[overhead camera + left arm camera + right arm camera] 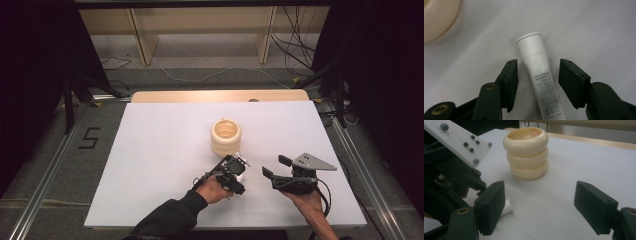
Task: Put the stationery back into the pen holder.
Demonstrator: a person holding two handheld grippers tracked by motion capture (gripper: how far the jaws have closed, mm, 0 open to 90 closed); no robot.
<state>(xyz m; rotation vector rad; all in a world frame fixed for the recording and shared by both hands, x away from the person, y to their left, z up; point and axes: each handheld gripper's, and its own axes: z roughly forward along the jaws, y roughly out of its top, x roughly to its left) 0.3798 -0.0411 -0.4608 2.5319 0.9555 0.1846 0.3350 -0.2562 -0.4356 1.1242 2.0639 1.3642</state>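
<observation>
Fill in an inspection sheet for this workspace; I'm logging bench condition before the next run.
Surface: white table top, clean, wooden edge at the far side.
Job's things: white tube lying flat between the left gripper's jaws; cream ribbed cup upright beyond it, apart from the tube.
Clutter: nothing seen.
Grippers: left gripper astride the tube, pads not pressing it; right gripper open, nothing between its jaws.
Cables: one trails from the right gripper; loose cables on the floor behind the table.
Surroundings: wooden frame, grey floor marked 5.
</observation>
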